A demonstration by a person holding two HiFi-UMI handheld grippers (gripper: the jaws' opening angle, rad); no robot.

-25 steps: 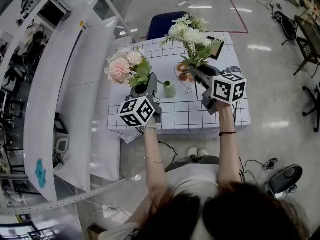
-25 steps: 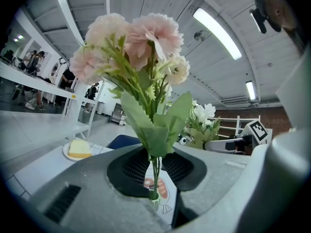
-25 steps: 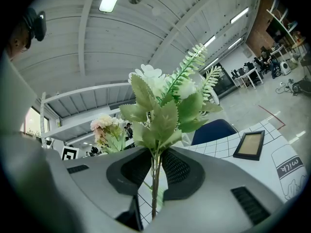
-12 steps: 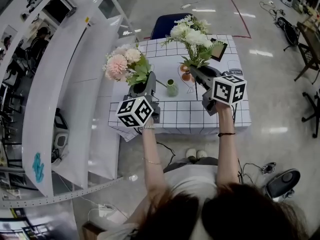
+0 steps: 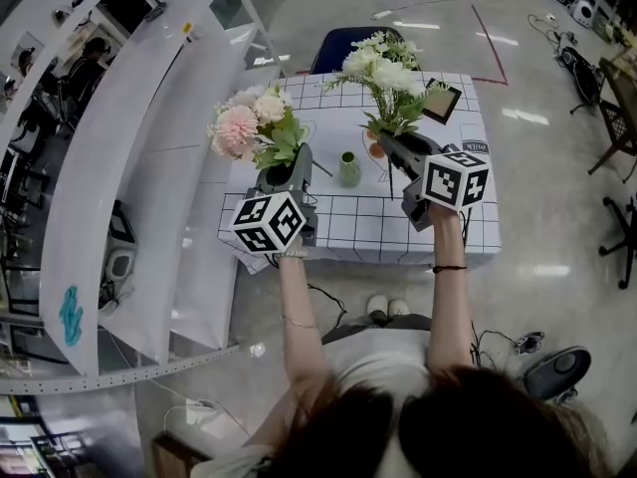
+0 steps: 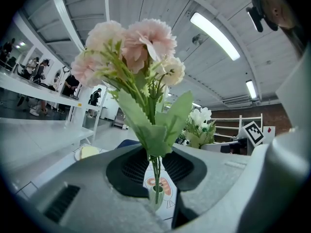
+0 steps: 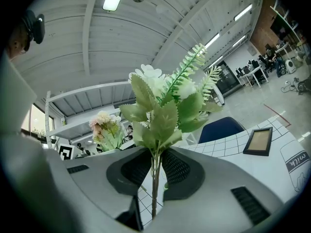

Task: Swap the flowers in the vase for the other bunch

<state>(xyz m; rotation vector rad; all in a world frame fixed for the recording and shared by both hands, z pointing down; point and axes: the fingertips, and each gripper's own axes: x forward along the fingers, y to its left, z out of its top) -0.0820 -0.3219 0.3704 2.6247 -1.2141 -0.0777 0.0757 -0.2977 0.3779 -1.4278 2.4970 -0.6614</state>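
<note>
One vase [image 5: 349,169], gridded tablecloth [image 5: 438,222], glossy floor [image 5: 557,167]

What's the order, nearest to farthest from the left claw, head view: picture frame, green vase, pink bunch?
1. pink bunch, gripped in the left claw.
2. green vase, on the table to its right.
3. picture frame, table's far right corner.

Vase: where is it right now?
Head view: the green vase stands mid-table on the checked cloth, between the left gripper holding pink flowers and the right gripper holding white flowers.
</note>
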